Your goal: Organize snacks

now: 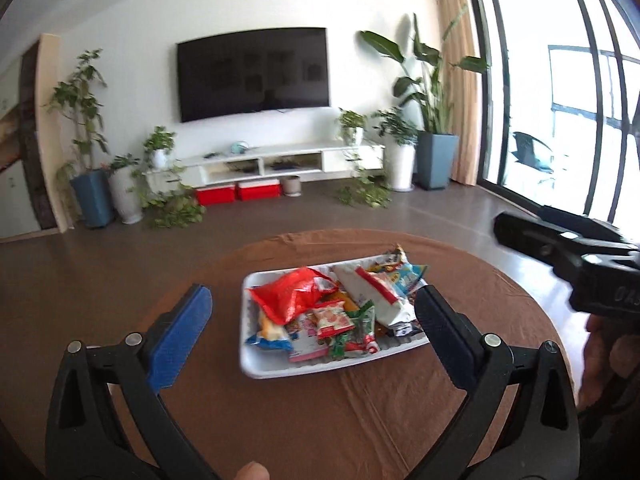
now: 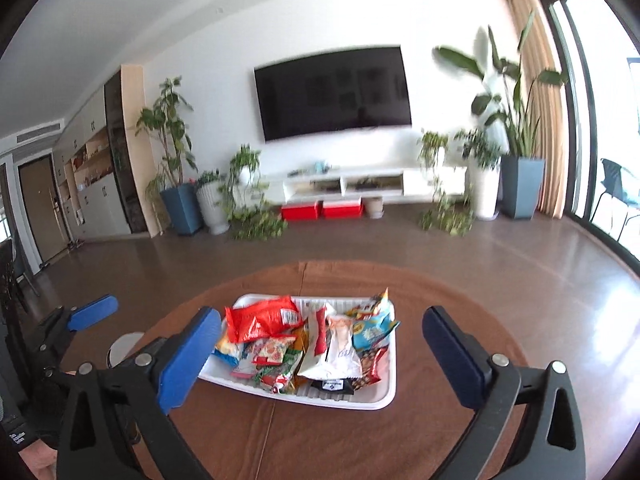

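A white tray (image 1: 256, 364) sits on a round table with a brown cloth (image 1: 320, 420). Several snack packets are piled in it: a red bag (image 1: 290, 294), a white and red packet (image 1: 374, 292), small green and red sachets (image 1: 352, 332). My left gripper (image 1: 314, 312) is open and empty, its blue pads either side of the tray's near end, above it. My right gripper (image 2: 322, 338) is open and empty, hovering over the same tray (image 2: 384, 396) with its red bag (image 2: 260, 318). The left gripper's pad (image 2: 94, 310) shows at the right wrist view's left edge.
The right gripper's black body (image 1: 580, 256) and the hand holding it are at the right edge of the left wrist view. Beyond the table are brown floor, a TV (image 1: 254, 72), a white cabinet, potted plants and glass doors.
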Available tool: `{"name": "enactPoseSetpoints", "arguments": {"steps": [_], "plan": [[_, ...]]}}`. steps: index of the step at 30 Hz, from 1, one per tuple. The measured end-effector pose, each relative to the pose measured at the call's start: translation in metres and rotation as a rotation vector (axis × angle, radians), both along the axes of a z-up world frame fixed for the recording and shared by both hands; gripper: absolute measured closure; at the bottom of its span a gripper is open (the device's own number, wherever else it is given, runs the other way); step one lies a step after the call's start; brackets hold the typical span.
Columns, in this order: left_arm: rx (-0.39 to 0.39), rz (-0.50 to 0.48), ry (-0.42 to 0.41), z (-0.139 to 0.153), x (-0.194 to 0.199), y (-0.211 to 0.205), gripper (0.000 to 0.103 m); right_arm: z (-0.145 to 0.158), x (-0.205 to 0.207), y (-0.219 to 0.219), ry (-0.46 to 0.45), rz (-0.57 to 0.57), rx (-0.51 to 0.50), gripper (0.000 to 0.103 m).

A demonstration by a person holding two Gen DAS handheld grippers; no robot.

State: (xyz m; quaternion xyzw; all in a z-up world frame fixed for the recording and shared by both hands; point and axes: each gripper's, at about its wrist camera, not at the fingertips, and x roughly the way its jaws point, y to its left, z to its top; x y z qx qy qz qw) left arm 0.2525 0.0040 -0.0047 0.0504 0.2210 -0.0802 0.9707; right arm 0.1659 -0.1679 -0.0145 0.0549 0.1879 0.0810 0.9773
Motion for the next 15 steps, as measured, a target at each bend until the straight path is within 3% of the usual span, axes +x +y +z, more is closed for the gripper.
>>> {"name": "enactPoseSetpoints", "arguments": {"steps": [5, 9, 12, 15], "plan": [[0.003, 0.098, 0.028, 0.015, -0.036, 0.007, 0.0, 0.018, -0.047, 0.004, -0.106, -0.063, -0.025, 0.0], [0.059, 0.192, 0.01, 0.022, -0.069, 0.008, 0.0, 0.028, -0.078, 0.008, -0.16, -0.073, -0.038, 0.0], [0.069, 0.264, 0.047, 0.023, -0.086, 0.017, 0.0, 0.03, -0.095, 0.01, -0.174, -0.066, -0.035, 0.0], [0.06, 0.26, 0.053, 0.021, -0.098, 0.018, 0.0, 0.029, -0.11, 0.015, -0.176, -0.055, -0.04, 0.0]]}}
